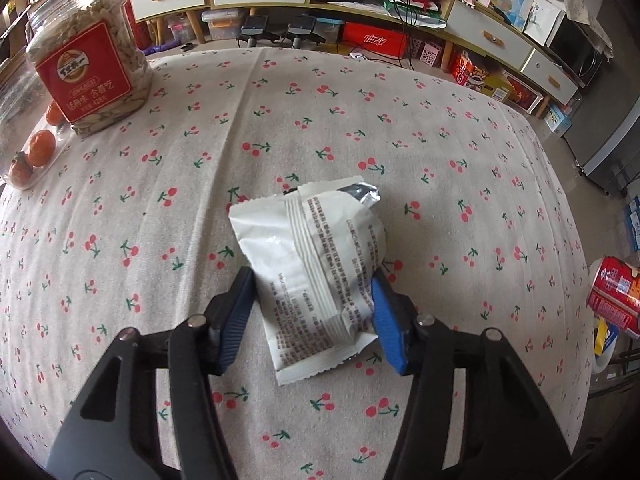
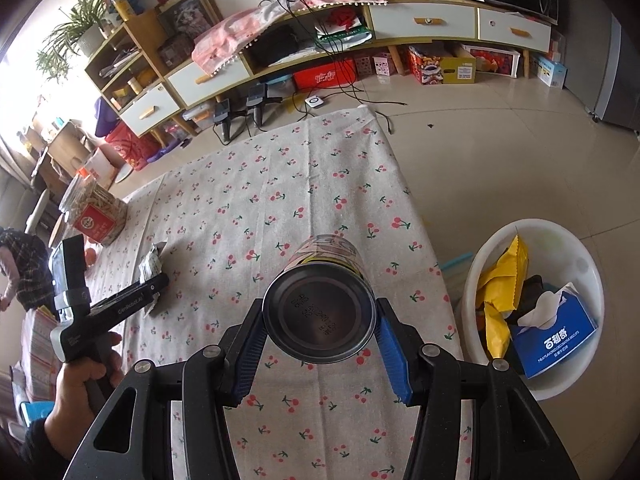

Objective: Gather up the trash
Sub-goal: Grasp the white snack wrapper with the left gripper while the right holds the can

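While the left tongs (image 1: pixel 312 312) pinch a white wrapper (image 1: pixel 316 264) on the tabletop (image 1: pixel 360 120), the right tongs (image 2: pixel 320 344) clamp a can (image 2: pixel 320 316). A white basin (image 2: pixel 560 236) sits nearby.

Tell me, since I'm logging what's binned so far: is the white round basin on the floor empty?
No, the white round basin already holds crumpled yellow wrappers and a blue tissue box.

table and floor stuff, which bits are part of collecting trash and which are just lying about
Job: wrapper in the left claw; can in the right claw; white tub already holding trash.

Lying about: seed jar, oranges, cherry tablecloth, cabinet.
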